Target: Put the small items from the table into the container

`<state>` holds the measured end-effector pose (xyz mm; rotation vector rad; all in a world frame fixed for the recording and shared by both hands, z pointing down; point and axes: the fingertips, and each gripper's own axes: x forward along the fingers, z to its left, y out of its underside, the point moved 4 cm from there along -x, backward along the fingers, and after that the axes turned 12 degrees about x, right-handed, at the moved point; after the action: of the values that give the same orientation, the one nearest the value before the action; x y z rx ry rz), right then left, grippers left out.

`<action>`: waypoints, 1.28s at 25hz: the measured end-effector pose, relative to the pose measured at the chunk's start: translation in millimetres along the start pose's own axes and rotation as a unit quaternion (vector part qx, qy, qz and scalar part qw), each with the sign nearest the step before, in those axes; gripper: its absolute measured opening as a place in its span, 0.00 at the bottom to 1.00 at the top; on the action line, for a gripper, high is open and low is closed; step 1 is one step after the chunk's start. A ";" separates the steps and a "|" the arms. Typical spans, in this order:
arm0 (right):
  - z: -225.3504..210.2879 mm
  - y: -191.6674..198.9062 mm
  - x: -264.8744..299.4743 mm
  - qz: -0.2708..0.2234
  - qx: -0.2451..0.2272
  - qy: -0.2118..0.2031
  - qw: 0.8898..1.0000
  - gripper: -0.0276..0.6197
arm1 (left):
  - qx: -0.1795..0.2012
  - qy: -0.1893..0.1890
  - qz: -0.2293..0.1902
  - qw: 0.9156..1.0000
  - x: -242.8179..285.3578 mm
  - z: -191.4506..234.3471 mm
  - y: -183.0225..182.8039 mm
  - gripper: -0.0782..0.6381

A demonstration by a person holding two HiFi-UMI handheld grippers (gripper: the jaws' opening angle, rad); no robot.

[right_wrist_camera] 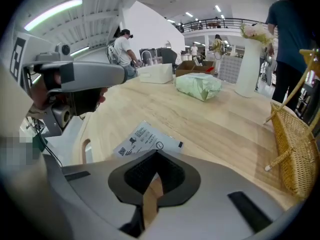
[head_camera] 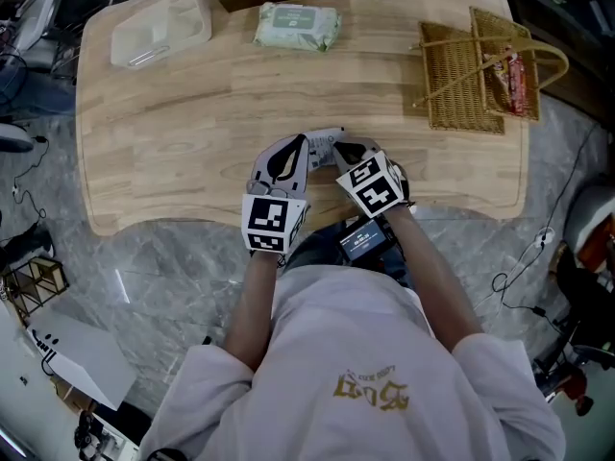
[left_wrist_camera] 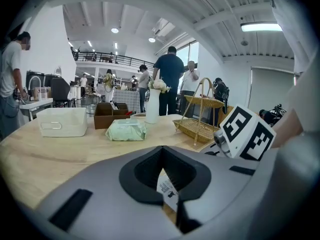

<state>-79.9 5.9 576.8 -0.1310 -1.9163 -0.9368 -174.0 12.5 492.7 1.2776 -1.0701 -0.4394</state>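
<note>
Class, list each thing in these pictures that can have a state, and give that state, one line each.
left gripper: shut, nothing gripped that I can see.
right gripper: shut on the packet's near edge.
packet: lying on the table.
basket: upright, red wrapper inside.
plastic box: upright; open or lidded, unclear.
wipes pack: lying flat, flap shut.
vase: upright, holding flowers.

Pale wood table (head_camera: 192, 133), smooth, soft sheen on the grain. Basket (head_camera: 461, 80): rough woven wicker. Container (head_camera: 159, 29), cloudy translucent plastic. Packet (right_wrist_camera: 145, 140), white, printed, slightly glossy. Grey floor (head_camera: 163, 257), polished, marbled.
</note>
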 end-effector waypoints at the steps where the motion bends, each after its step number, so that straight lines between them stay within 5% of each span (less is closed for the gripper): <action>1: 0.6 -1.6 -5.2 -0.007 0.006 0.000 1.000 0.07 | 0.001 -0.001 -0.002 1.000 -0.5 2.1 -1.6 0.10; 12: -12.0 -20.1 -59.7 -0.069 0.038 0.025 0.997 0.07 | 0.017 -0.005 -0.029 0.999 -2.8 14.7 -31.8 0.10; 32: -60.3 -82.2 -188.5 -0.228 0.095 0.080 0.966 0.07 | 0.082 0.047 -0.126 0.987 27.7 -18.7 -145.7 0.10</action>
<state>25.9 -37.3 395.5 0.5052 -1.9059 -1.0164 -104.6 -41.4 371.9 1.5747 -0.8823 -0.4824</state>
